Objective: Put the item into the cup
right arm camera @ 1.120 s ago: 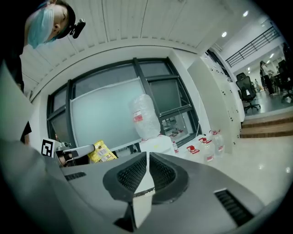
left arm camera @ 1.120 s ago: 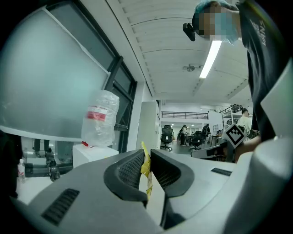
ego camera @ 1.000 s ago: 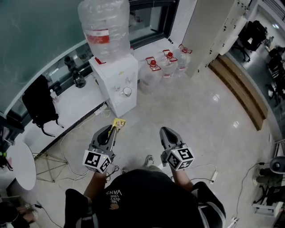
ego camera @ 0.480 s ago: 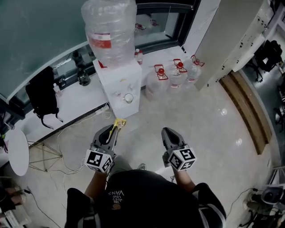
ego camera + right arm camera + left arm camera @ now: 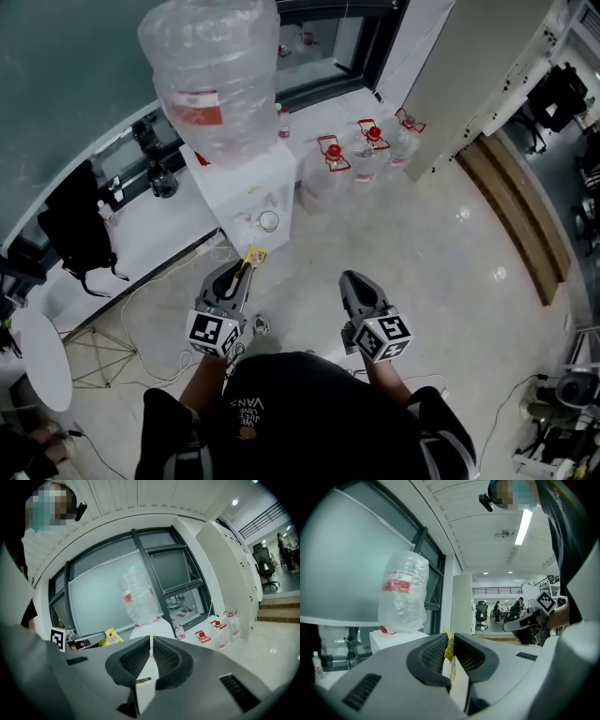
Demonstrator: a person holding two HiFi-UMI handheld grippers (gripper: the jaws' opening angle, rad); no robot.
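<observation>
My left gripper (image 5: 242, 270) is shut on a small yellow packet (image 5: 252, 255) that sticks out past its tips; in the left gripper view the packet (image 5: 449, 649) is pinched between the dark pads. Just ahead stands a white water dispenser (image 5: 246, 192) with a big clear bottle (image 5: 214, 75) on top. A small cup (image 5: 269, 221) sits on the dispenser's front, a short way beyond the packet. My right gripper (image 5: 352, 279) is level with the left one, to its right, jaws together and nothing between them (image 5: 151, 641). The right gripper view also shows the packet (image 5: 110, 637).
Several water jugs with red caps (image 5: 361, 155) stand on the floor right of the dispenser. A black bag (image 5: 77, 230) rests on the white ledge at the left, with cables (image 5: 155, 291) on the floor below. A round white table (image 5: 42, 352) is far left, a wooden step (image 5: 511, 202) at the right.
Both grippers and the person have moved forward towards the water dispenser, which now looms larger and nearer. The left gripper still holds the yellow packet; the right stays shut.
</observation>
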